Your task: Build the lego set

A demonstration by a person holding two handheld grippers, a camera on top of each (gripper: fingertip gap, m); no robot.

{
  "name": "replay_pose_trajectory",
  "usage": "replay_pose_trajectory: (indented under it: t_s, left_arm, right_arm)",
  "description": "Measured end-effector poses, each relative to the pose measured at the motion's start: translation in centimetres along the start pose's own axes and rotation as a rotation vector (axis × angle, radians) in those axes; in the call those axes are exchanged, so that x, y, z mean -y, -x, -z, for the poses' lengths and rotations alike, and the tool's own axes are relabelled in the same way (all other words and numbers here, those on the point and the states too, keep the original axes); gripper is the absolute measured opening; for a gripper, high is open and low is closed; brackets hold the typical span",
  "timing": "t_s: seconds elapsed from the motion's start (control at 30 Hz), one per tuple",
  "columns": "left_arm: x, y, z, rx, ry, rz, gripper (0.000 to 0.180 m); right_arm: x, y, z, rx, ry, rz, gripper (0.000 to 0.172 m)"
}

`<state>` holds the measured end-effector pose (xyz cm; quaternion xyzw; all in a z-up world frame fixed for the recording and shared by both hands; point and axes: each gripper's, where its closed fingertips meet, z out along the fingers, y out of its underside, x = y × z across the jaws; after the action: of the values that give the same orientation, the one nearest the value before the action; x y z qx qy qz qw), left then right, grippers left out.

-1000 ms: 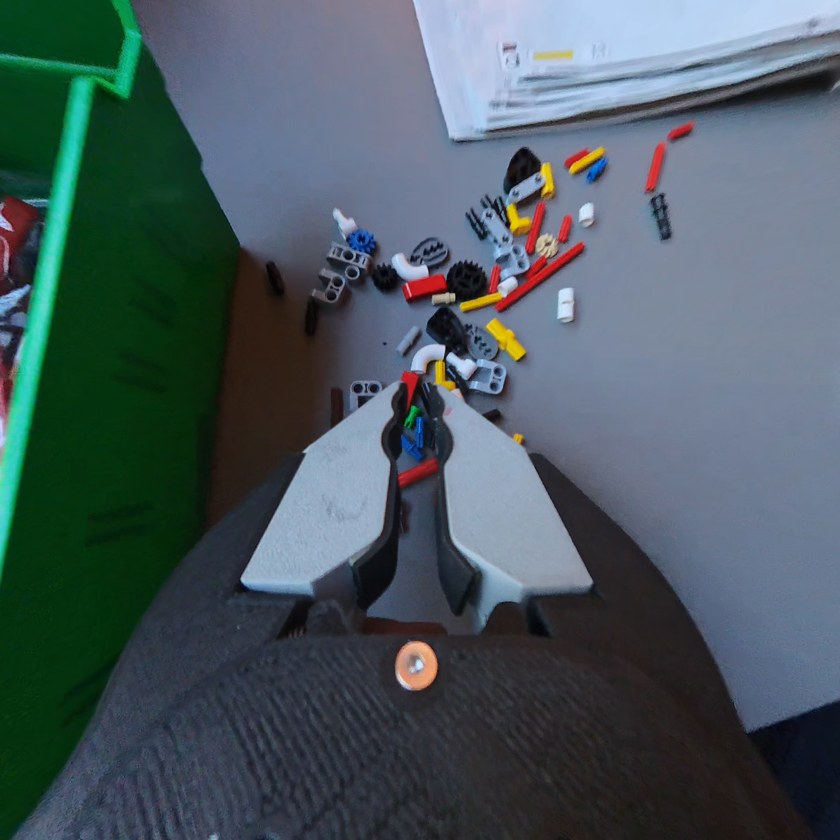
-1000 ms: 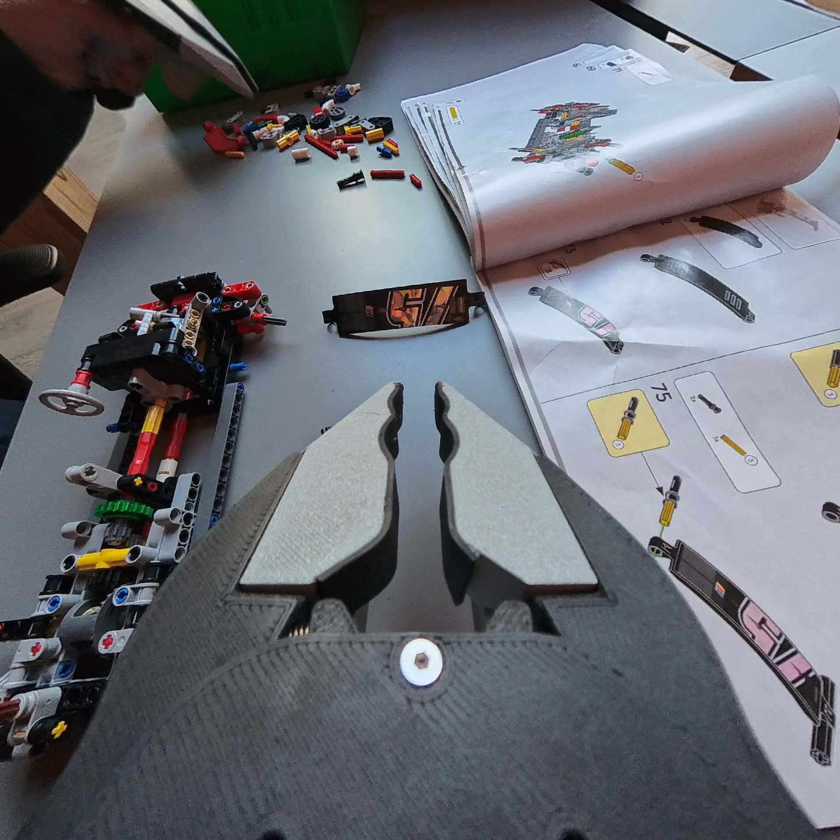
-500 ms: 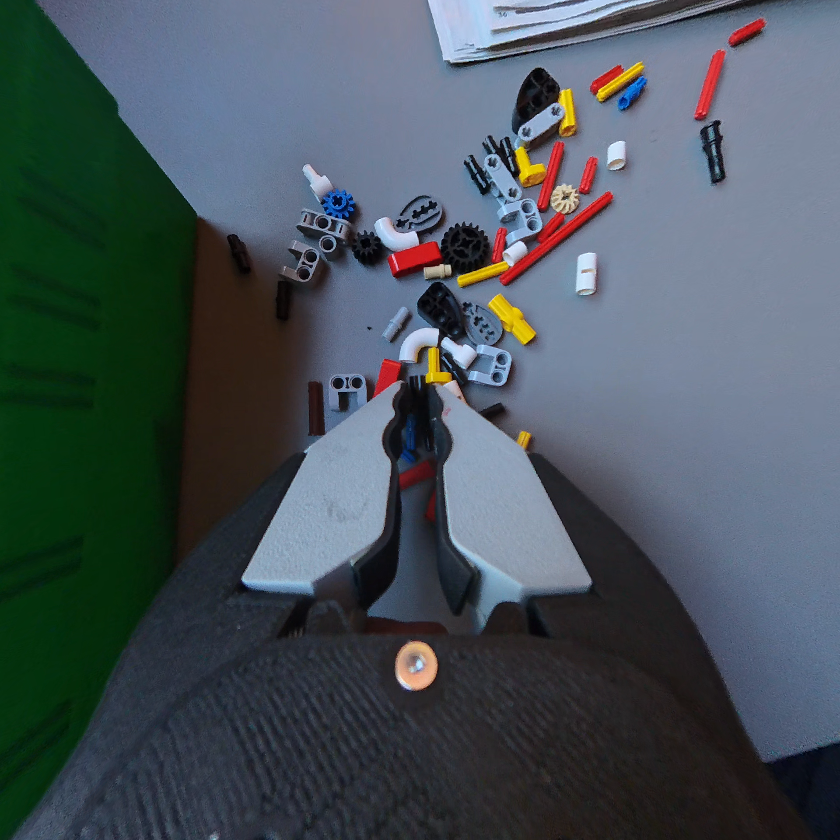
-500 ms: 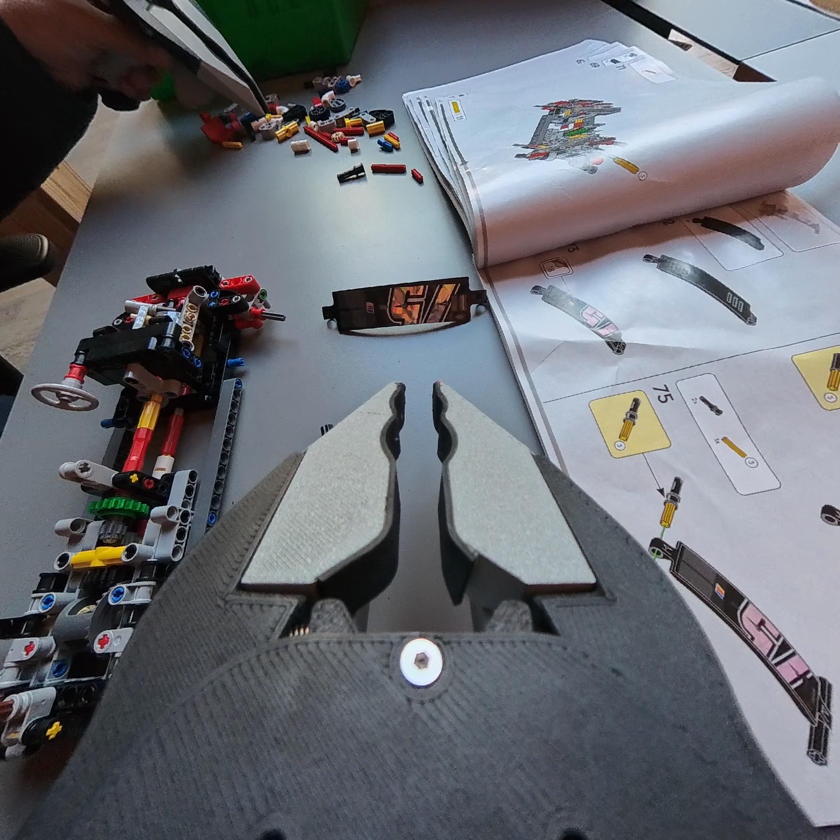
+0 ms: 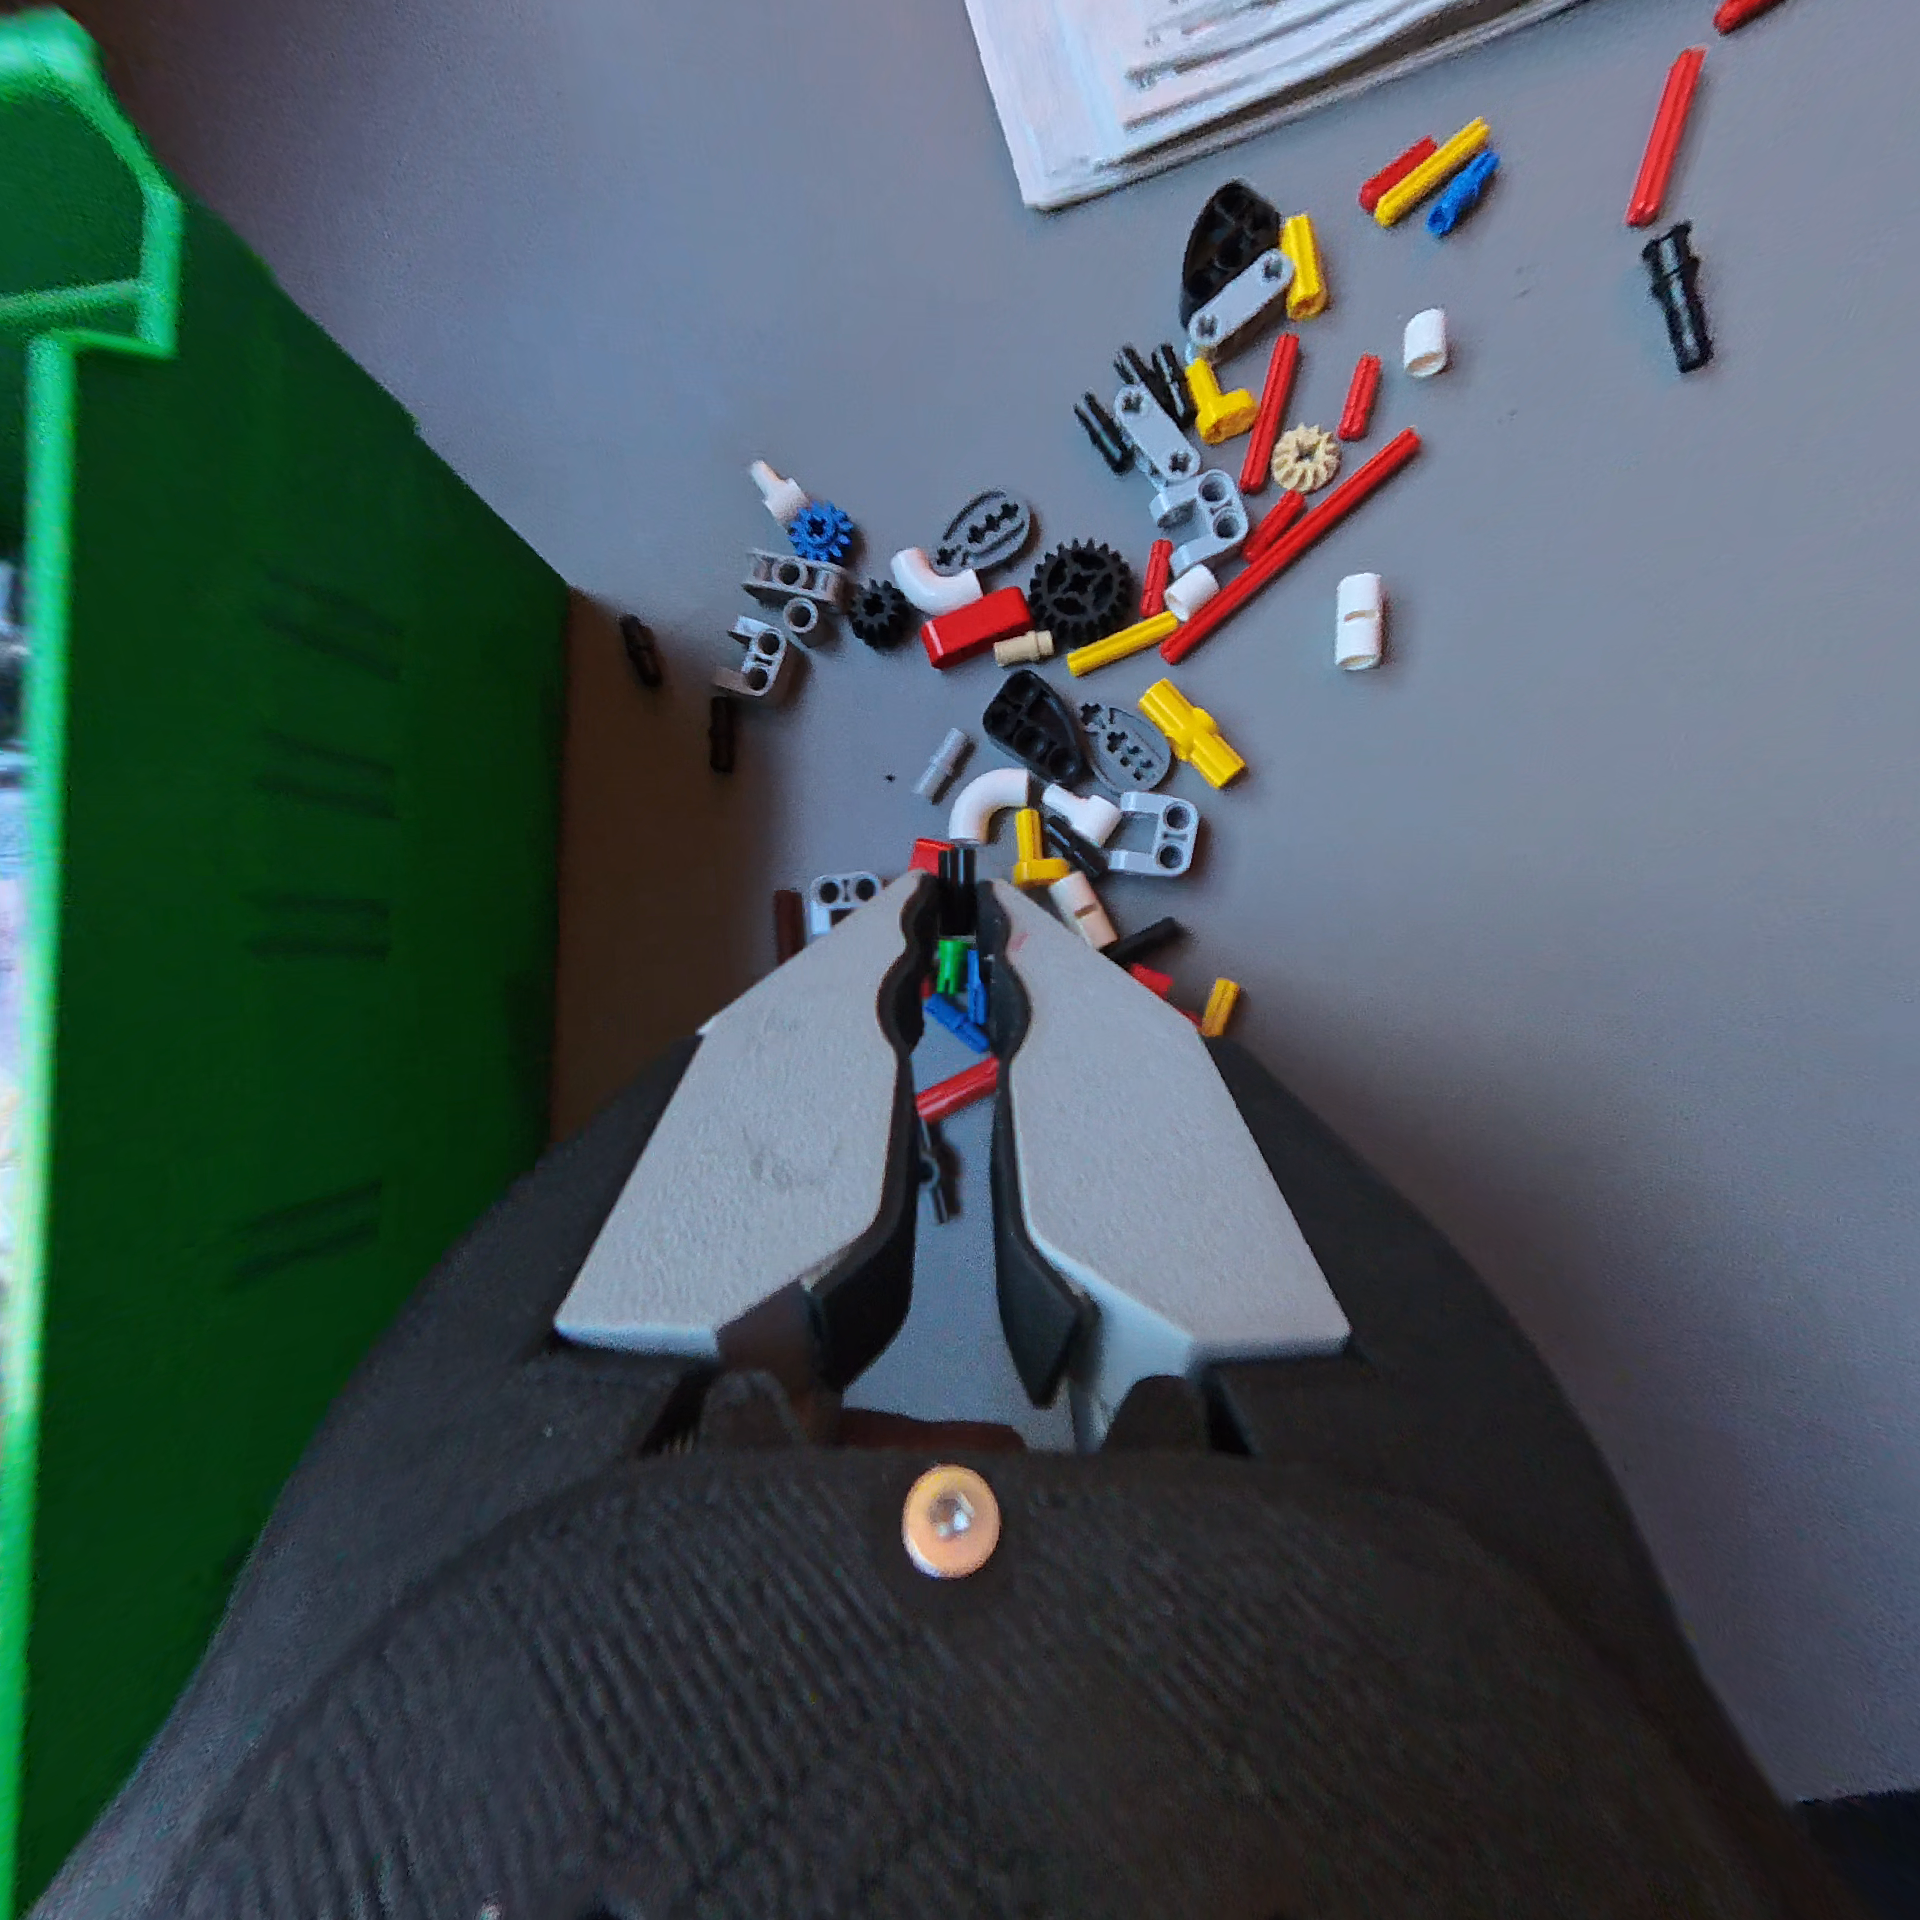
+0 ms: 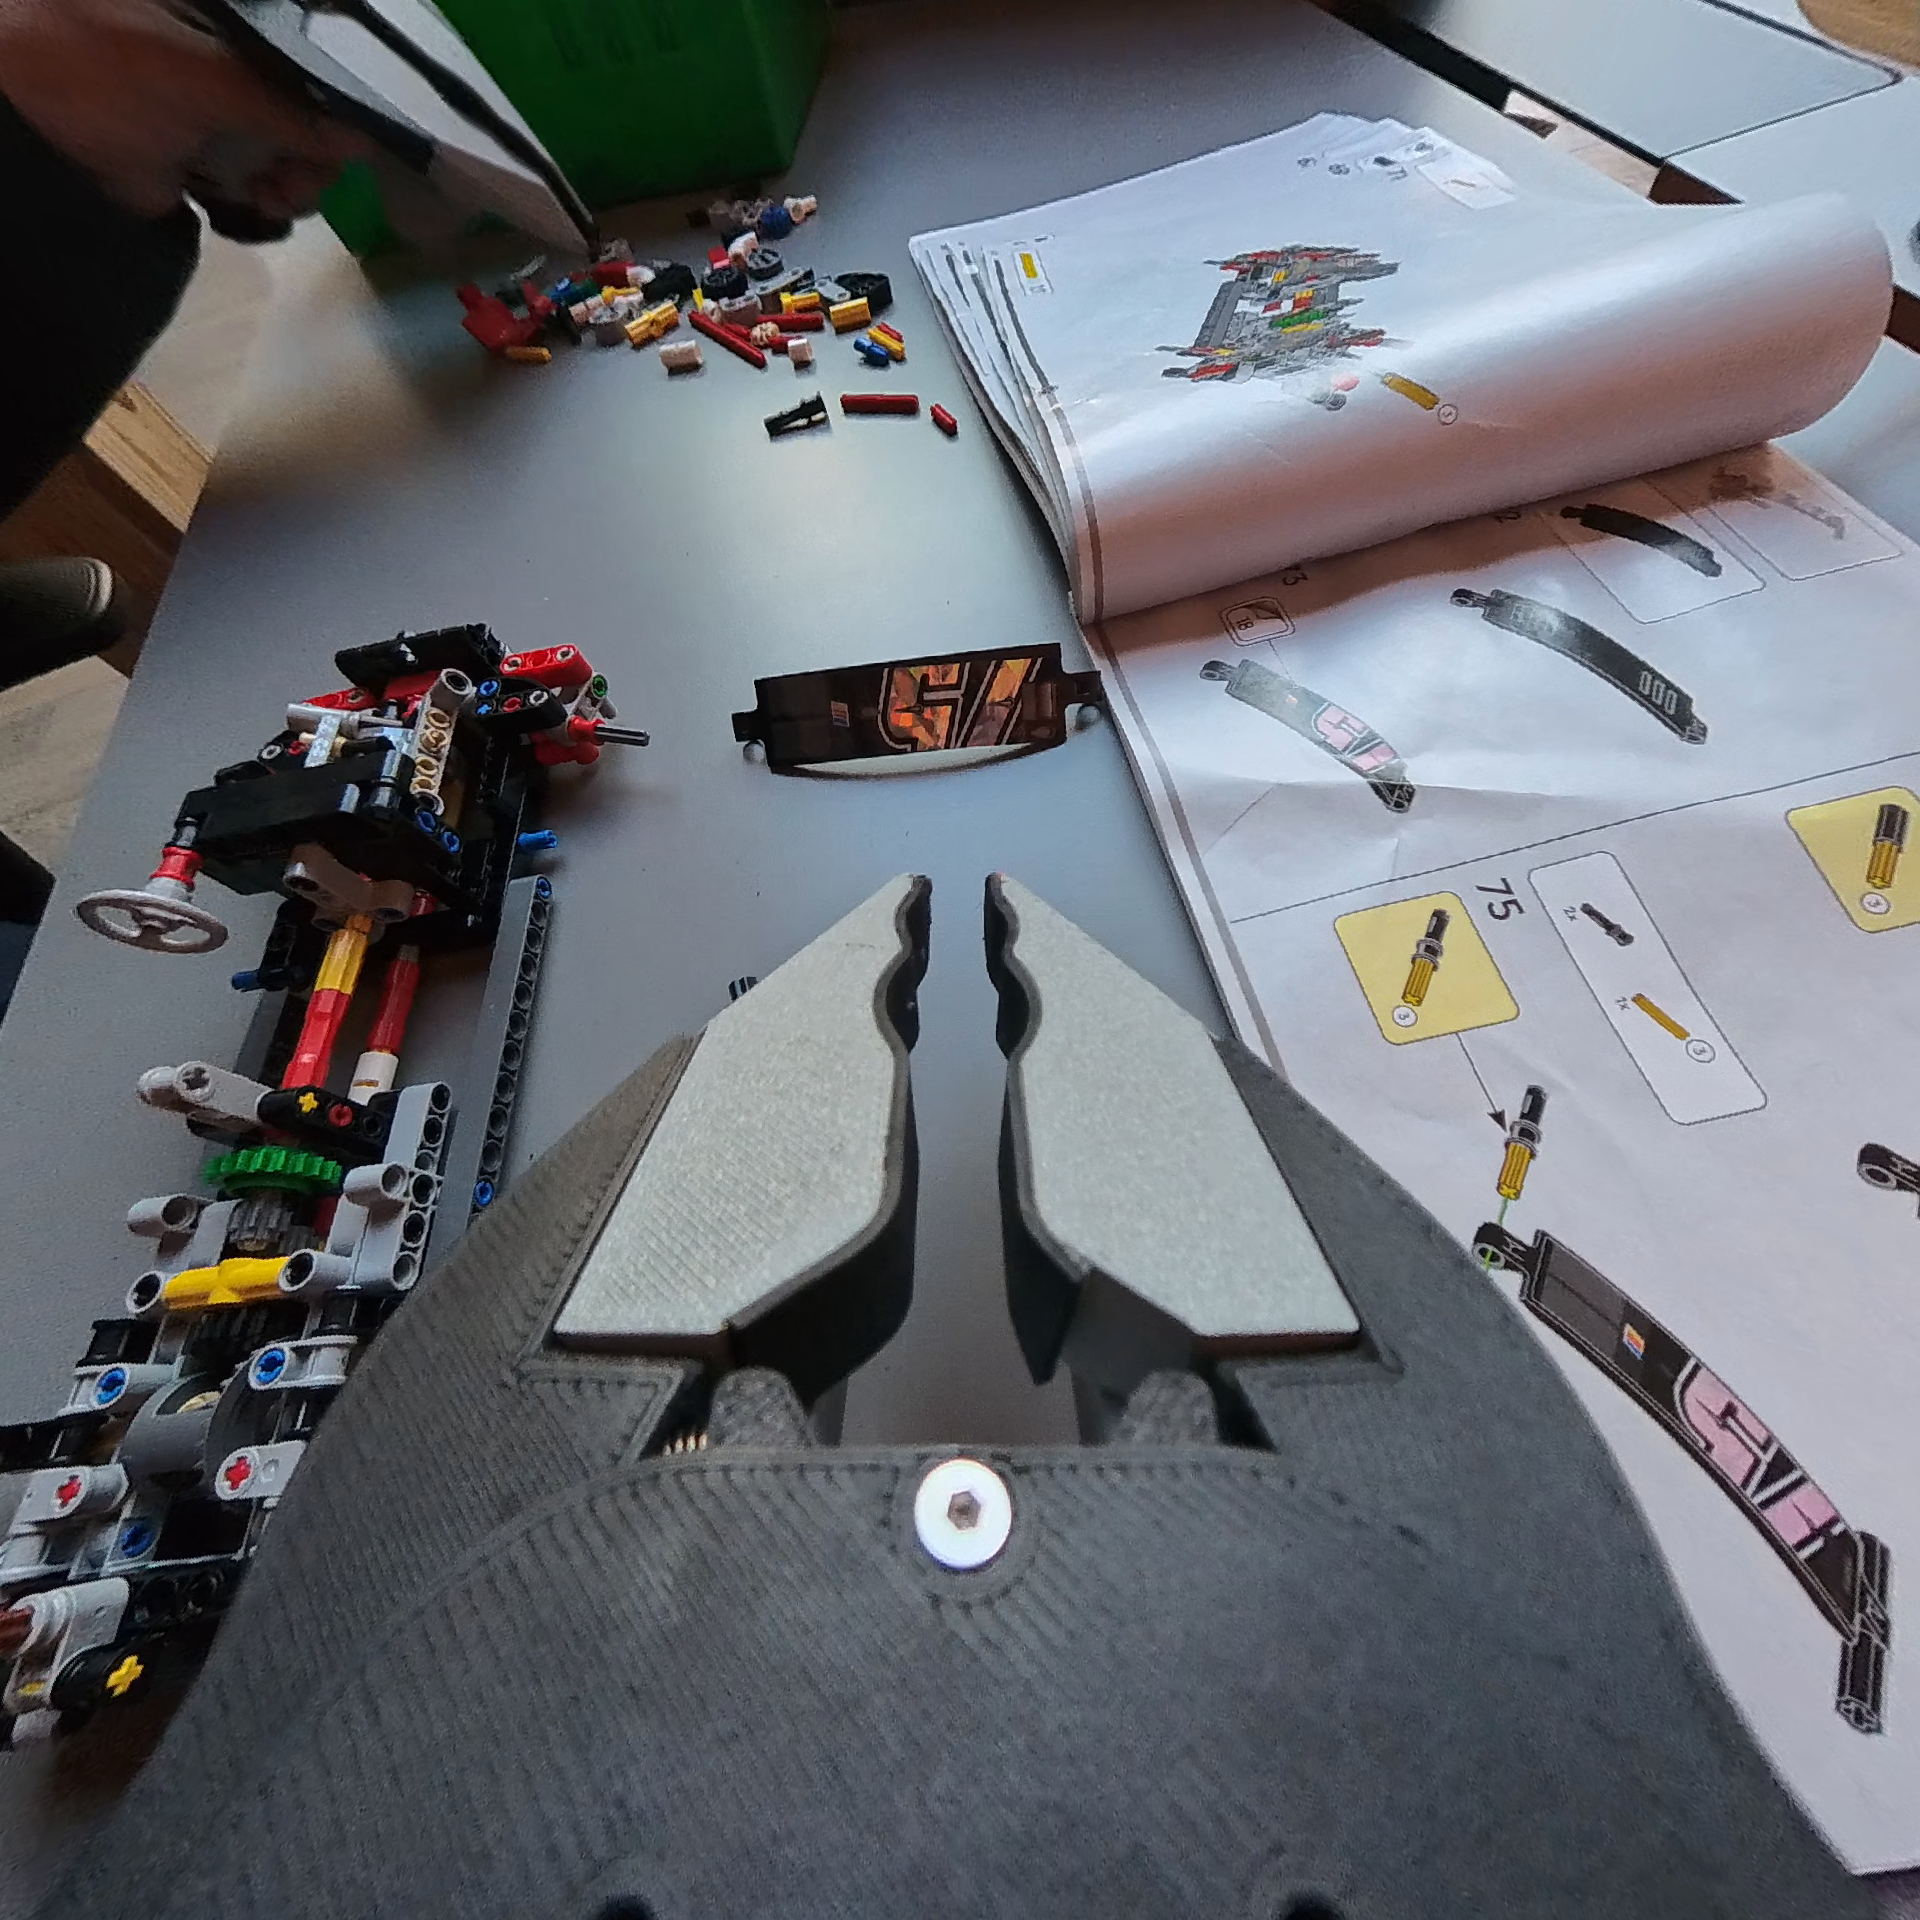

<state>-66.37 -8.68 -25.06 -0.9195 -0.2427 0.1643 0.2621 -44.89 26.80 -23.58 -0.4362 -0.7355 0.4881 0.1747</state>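
Closer together than a second ago, the fingers of the left gripper (image 5: 956,894) now pinch a short black plastic pin (image 5: 956,878) that was not between them then, and the view has swung so the rim of the green plastic box (image 5: 291,831) shows again at its left. The pin stands on end at the very fingertips, both pads pressed to its sides. Under the slit behind the tips lie a small green pin (image 5: 948,966) and blue ones, loose on the grey table (image 5: 1558,935). Ahead of the tips and to their right spreads the scatter of small building parts (image 5: 1081,603) – red and yellow axles, black gears, grey connectors – and beyond it is a corner of the open white instruction booklet (image 5: 1195,94).

From the right wrist, the right gripper (image 6: 958,894) has hardly shifted – its jaws stand narrow with only bare table between them, holding nothing. Just ahead of its tips lies a curved black panel with an orange sticker (image 6: 914,712); to its left is the half-built red, black and grey model chassis (image 6: 343,935), to its right the booklet. Far ahead on the left, the other gripper dips at the scatter, beside the green box
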Motion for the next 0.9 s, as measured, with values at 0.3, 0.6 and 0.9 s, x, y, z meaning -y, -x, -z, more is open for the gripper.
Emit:
replay_pose_trajectory:
  t_s: [0.3,0.6,0.9]
  left_arm:
    - [8.0,-6.4,4.2,-0.099,-0.257,-0.126,0.004]
    - [18.2,-28.3,2.1,-0.579,-0.376,-0.641,0.004]
    - [17.6,-38.2,-4.3,-0.807,-0.145,-0.835,0.005]
  right_arm:
    - [4.4,-4.2,7.9,-0.223,-0.306,-0.052,0.002]
    - [6.6,-5.9,15.1,-0.271,-0.598,-0.171,0.001]
    - [5.3,-5.8,12.2,-0.187,-0.489,-0.218,0.003]
